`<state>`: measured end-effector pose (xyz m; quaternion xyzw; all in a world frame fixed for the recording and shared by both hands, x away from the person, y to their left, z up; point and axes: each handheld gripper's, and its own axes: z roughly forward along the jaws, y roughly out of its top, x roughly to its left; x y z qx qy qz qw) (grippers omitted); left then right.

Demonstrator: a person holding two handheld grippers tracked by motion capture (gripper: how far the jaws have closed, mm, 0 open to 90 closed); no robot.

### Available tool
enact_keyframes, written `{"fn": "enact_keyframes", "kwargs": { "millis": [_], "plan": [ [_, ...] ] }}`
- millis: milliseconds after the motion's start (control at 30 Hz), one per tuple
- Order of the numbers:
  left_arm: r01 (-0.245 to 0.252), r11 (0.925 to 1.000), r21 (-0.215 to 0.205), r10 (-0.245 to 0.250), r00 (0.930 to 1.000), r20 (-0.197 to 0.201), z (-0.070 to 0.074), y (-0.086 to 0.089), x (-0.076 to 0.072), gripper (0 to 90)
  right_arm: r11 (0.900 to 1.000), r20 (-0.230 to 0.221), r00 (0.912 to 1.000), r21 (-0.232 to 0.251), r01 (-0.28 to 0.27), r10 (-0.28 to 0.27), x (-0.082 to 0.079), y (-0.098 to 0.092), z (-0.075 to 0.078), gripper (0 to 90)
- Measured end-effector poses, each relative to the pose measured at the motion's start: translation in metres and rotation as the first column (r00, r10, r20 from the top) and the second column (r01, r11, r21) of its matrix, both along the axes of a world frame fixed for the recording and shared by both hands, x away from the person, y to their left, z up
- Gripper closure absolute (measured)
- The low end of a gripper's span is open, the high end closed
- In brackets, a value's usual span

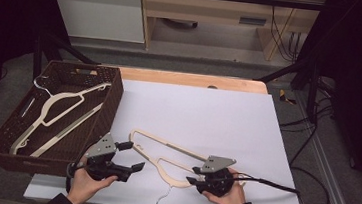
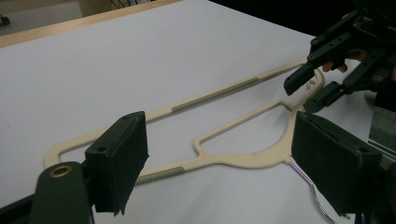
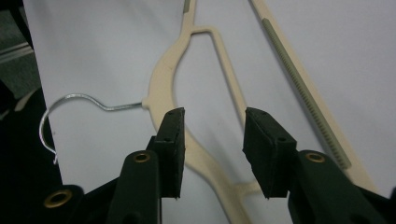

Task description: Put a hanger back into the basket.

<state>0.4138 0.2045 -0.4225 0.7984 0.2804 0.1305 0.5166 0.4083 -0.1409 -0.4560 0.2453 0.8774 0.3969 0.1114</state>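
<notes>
Closest to the lens, right tool (image 3: 212, 135): black jaws parted partway, pads straddling but not pressing the curved shoulder of the cream plastic clothes hanger (image 3: 163, 79). Nothing gripped. Probably poised there because the shoulder next to the neck is the stiffest, easiest spot to pinch.

Flat on the white sheet of the worktop (image 1: 208, 114), near the front edge between both hands, lies that hanger, its thin bent wire hook (image 3: 70, 98) pointing towards the person. Ribbed grey anti-slip strips on shoulder and lower bar, presumably to stop clothes sliding off.

Left tool (image 1: 136, 155): jaws spread wide, empty, held just beside the hanger's far end, aimed along its length. Likely waiting to take or steady that end once the other side lifts.

Further left, partly overhanging the worktop's edge, a dark brown woven rectangular basket (image 1: 114, 100) with cut-out handles, already holding a white plastic hanger (image 1: 61, 100) laid slantwise. Seemingly the destination, placed within easy reach of the left hand.

Beyond the sheet, a strip of bare wooden board (image 1: 191, 79).

No brand, label or lettering legible anywhere; possibly a small tag on the basket's front wall, too dim to read.
</notes>
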Motion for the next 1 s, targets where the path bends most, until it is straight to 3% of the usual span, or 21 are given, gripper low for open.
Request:
{"fn": "enact_keyframes", "kwargs": {
  "millis": [100, 167, 333, 400, 500, 633, 833, 1000],
  "plan": [
    [0.003, 1.0000, -0.002, -0.003, 1.0000, 0.002, 0.001, 0.000, -0.001, 18.7, 0.999, 0.021, 0.9998, -0.047, 0.006, -0.005, -0.004, -0.006, -0.002, 53.6],
    [0.002, 1.0000, -0.007, -0.002, 1.0000, 0.002, 0.001, 0.001, -0.001, 18.7, 0.999, -0.010, 0.9997, -0.029, 0.022, -0.022, -0.004, -0.017, -0.006, 54.3],
    [0.003, 1.0000, -0.002, -0.003, 1.0000, -0.002, 0.000, 0.001, -0.001, 18.7, 0.995, -0.060, 0.9974, -0.096, 0.034, -0.040, -0.005, -0.042, -0.017, 58.1],
    [0.006, 1.0000, 0.000, -0.006, 1.0000, -0.004, 0.000, 0.000, -0.001, 18.7, 0.996, -0.063, 0.9976, -0.088, 0.023, -0.028, -0.006, -0.046, -0.020, 60.2],
    [0.006, 1.0000, 0.002, -0.006, 1.0000, -0.007, -0.001, -0.001, 0.000, 18.7, 0.995, -0.080, 0.9961, -0.099, 0.028, -0.036, -0.004, -0.046, -0.019, 73.6],
    [0.007, 1.0000, 0.006, -0.007, 0.9999, -0.010, -0.002, -0.001, 0.000, 18.7, 0.993, -0.067, 0.9978, -0.116, -0.002, -0.006, -0.006, -0.044, -0.017, 75.6],
    [0.010, 0.9999, 0.010, -0.010, 0.9999, -0.013, -0.003, -0.002, 0.000, 18.7, 0.994, -0.096, 0.9952, -0.110, -0.029, 0.019, -0.013, -0.032, -0.016, 77.3],
    [0.010, 0.9999, 0.010, -0.010, 0.9999, -0.012, -0.003, -0.002, -0.001, 18.7, 0.996, -0.109, 0.9931, -0.079, -0.052, 0.044, -0.014, -0.030, -0.017, 73.5]
  ]
}}
